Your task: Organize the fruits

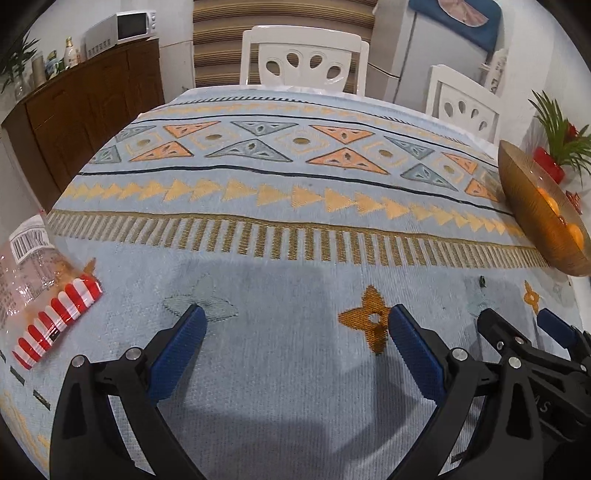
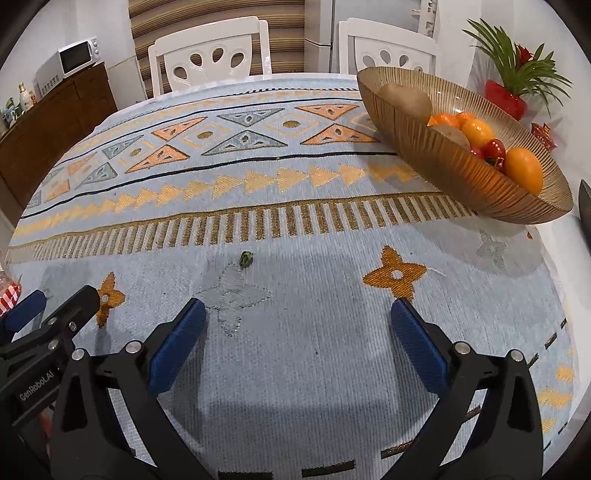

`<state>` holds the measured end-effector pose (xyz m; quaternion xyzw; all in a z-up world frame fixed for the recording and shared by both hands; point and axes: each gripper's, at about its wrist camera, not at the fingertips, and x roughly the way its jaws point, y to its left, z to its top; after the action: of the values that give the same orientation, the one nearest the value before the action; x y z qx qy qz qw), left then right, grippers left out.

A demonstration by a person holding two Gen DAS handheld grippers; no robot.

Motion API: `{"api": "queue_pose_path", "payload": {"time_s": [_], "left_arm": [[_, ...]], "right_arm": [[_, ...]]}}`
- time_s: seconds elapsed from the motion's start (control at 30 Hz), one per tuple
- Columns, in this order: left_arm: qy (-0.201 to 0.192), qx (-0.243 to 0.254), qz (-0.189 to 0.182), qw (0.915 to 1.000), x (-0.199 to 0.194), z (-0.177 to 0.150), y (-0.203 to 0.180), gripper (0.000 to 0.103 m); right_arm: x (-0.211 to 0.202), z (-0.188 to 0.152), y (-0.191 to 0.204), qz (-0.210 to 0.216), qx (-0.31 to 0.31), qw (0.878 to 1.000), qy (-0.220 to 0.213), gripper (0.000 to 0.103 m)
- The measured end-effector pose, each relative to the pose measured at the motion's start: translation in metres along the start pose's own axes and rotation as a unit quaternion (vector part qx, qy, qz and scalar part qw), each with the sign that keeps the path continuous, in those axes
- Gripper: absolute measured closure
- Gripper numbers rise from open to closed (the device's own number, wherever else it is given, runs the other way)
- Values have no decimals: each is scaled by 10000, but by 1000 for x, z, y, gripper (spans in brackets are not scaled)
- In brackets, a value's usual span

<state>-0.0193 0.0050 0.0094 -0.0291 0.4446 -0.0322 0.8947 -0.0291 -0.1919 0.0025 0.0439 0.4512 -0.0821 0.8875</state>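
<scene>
Left wrist view: left gripper (image 1: 295,325) spread wide, nothing between its blue pads (image 1: 184,343), hovering low over the patterned tablecloth (image 1: 295,206). Clear plastic bag (image 1: 33,280) with red-and-white striped header lies on the cloth at far left, barcode label on top, contents hazy, cannot tell what is inside. Amber ribbed glass bowl (image 1: 532,206) sits at the right edge of the table, orange fruit (image 1: 574,234) glowing through its wall. Right gripper (image 1: 517,328) pokes in at lower right, just beside the left one, also released. Tiny dark speck (image 1: 481,282) on the cloth near it, too small to identify here. White chair (image 1: 306,59) behind the far table edge, second white chair (image 1: 465,99) to its right, microwave (image 1: 125,27) on a wooden sideboard (image 1: 85,110) at upper left, potted plant (image 1: 557,144) in red pot behind the bowl

Right wrist view: right gripper (image 2: 297,325) unclenched and empty, above the cloth. Bowl (image 2: 443,162) at upper right holds the fruits: brown kiwi-like ones (image 2: 406,99), oranges (image 2: 522,170), small red tomatoes (image 2: 495,149). Small green stem bit (image 2: 245,258) lies loose on the cloth ahead of the gripper, well apart from the bowl. Left gripper's tip (image 2: 55,306) shows at left edge, striped bag header (image 2: 9,295) just beyond it
</scene>
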Motion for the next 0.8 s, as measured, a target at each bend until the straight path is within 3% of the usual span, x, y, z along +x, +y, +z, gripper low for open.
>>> {"api": "queue_pose_path", "payload": {"time_s": [0.37, 0.53, 0.8], "left_arm": [[2, 33, 115, 9999, 1, 1, 1, 5], [5, -55, 141, 9999, -1, 13, 6, 5], [-230, -39, 495, 9985, 4, 20, 7, 5]], "right_arm": [[1, 0, 0, -31, 22, 10000, 38, 3], [2, 9, 10, -68, -311, 9994, 111, 3], [11, 16, 18, 72, -533, 9985, 59, 3]]}}
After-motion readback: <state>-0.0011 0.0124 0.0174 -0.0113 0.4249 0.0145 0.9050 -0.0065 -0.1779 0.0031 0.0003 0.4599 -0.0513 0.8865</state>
